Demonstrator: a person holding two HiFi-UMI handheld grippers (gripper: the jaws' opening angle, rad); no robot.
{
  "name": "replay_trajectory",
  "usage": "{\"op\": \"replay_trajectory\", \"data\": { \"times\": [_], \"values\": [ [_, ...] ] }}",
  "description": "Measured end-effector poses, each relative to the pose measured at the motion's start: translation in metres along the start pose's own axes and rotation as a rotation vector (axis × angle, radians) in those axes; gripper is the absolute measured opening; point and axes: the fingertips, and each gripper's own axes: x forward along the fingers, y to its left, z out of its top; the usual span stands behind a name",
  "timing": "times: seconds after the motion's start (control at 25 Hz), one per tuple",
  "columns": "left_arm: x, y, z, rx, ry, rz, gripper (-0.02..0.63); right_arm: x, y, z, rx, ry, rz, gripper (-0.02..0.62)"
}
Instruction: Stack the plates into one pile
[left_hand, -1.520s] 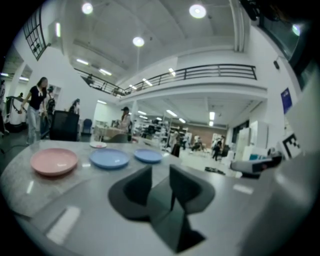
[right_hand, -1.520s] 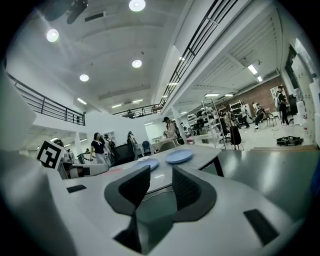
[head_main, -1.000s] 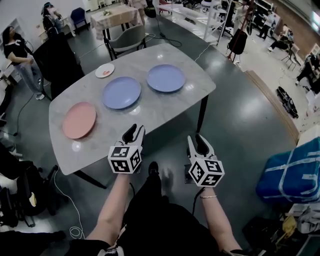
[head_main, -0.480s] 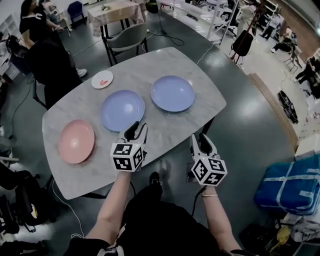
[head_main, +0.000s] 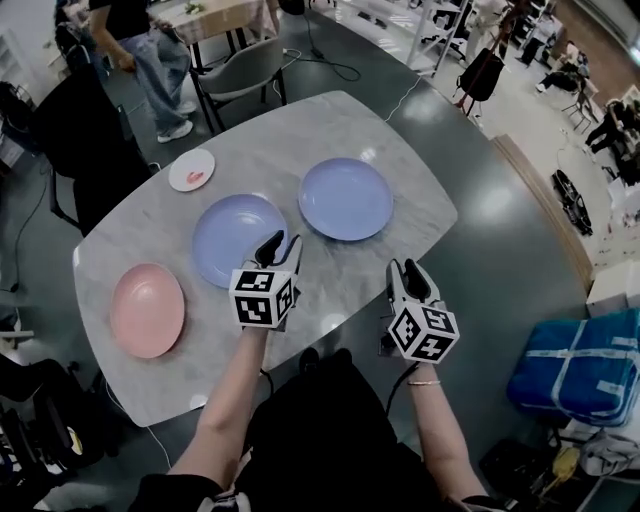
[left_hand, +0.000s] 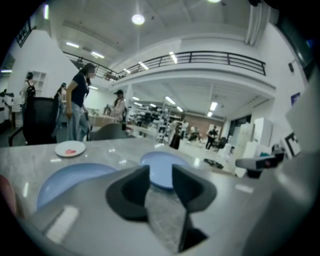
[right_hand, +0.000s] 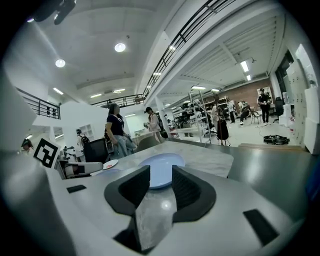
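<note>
- I am bringing both grippers forward. A second ago they were hanging short of the desk's near edge. Now the left gripper is reaching in over the marble, and the right gripper is arriving at the edge, at the left one's 3 o'clock.
- The left gripper's jaws have just been opening and are now standing spread, with only bare desk showing between them.
- The right gripper's jaws are standing apart just as they were, also with nothing between them.
- The nearer blue plate is lying just beside the left gripper, whose tips are coming in at that plate's 3 o'clock rim. I cannot tell whether they are touching it.
- The farther blue plate is sitting at the left gripper's 1 o'clock and the right gripper's 11 o'clock.
- The pink plate is lying well apart at the left gripper's 8 o'clock, and the small white plate is far off at its 11 o'clock.
- None of the four plates has shifted and each is still lying alone, so I am judging that the stacking has not begun and this is only the approach.
- Since the left jaws are widening beside the nearer blue plate, I am reading that plate as the likely first pick.
- A person has walked in by the desk's far corner at 11 o'clock, well apart from the plates.
</note>
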Motion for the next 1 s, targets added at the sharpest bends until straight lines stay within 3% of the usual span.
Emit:
{"op": "replay_trajectory", "data": {
  "times": [0.4,1.0],
  "values": [
    [0.072,0.02,0.004,-0.034,0.088,0.037,0.146,0.069,-0.033,0.012,0.0,0.048,-0.009,0.117],
    [0.161,0.061,-0.008,-0.094,0.224,0.142,0.15,0.182,-0.08,0.005,-0.05,0.205,-0.004,0.12]
  ]
}}
